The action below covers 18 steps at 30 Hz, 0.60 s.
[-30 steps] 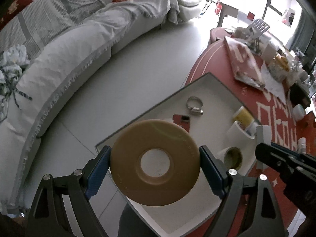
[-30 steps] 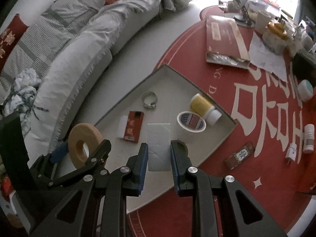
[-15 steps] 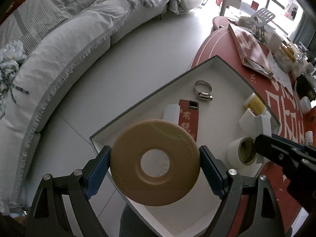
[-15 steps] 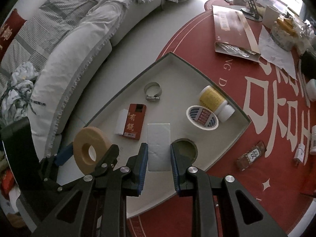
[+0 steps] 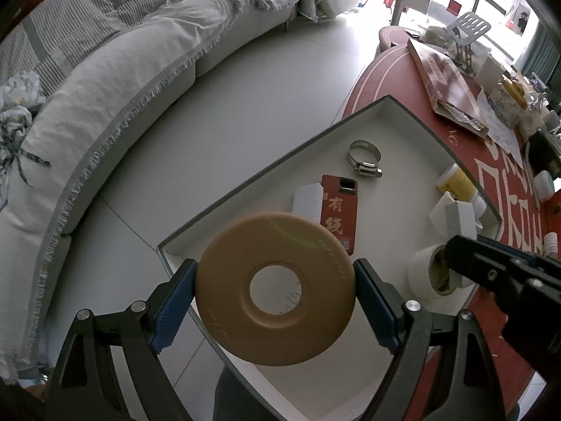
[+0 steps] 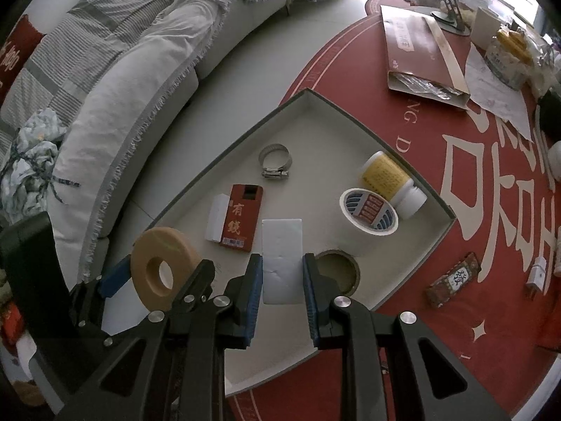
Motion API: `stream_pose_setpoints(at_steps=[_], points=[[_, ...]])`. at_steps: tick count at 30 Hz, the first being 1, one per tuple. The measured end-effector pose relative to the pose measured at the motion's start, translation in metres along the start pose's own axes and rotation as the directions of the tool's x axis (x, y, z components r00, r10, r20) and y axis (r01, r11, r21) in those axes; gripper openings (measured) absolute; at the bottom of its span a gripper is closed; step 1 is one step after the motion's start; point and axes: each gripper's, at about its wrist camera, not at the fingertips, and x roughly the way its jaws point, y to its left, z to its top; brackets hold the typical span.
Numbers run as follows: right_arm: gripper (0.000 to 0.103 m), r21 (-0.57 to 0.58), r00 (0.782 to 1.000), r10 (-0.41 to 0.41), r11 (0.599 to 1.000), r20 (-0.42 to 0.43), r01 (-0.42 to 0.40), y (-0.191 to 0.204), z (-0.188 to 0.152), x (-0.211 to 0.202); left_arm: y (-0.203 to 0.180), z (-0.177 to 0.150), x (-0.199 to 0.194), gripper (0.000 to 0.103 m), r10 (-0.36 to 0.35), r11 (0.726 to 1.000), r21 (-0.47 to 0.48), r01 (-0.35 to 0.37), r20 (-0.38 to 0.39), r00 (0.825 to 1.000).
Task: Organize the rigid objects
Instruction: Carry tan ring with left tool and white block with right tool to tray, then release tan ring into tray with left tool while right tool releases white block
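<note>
My left gripper (image 5: 275,293) is shut on a tan ring-shaped disc (image 5: 305,256), held above the near corner of the grey tray (image 5: 245,189). My right gripper (image 6: 282,275) is shut on a white flat box (image 6: 282,245), hanging over the tray's (image 6: 266,119) middle. In the right wrist view the tan disc (image 6: 161,273) and the left gripper (image 6: 154,275) show at lower left. On the tray floor lie a red card box (image 6: 242,217), a metal hose clamp (image 6: 275,163), a yellow-labelled jar (image 6: 389,179) and a tape roll (image 6: 368,212).
The tray rests on a red round table (image 6: 455,315) beside a grey sofa (image 6: 122,80). A brown-cored tape roll (image 6: 338,272) sits by my right fingers. A brown envelope (image 6: 417,49), papers, a snack packet (image 6: 454,279) and small bottles crowd the table's far and right side.
Both grippers have come lower and nearer over the tray, so its contents look larger. Each keeps its hold; the disc and the white box have not shifted in the jaws.
</note>
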Motion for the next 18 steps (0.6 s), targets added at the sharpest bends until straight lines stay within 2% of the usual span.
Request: stream_pose_setpoints(at_steps=[11, 18], points=[[0.024, 0.013, 1.000, -0.001, 1.000, -0.002, 0.001, 0.003, 0.003, 0.011, -0.001, -0.002, 0.008, 0.089, -0.003, 1.000, 0.013, 0.004, -0.019, 1.000], [0.024, 0.020, 1.000, -0.009, 1.000, -0.007, 0.009, -0.002, 0.006, 0.017, -0.013, -0.004, 0.018, 0.090, -0.018, 0.998, 0.062, 0.021, -0.047, 0.999]])
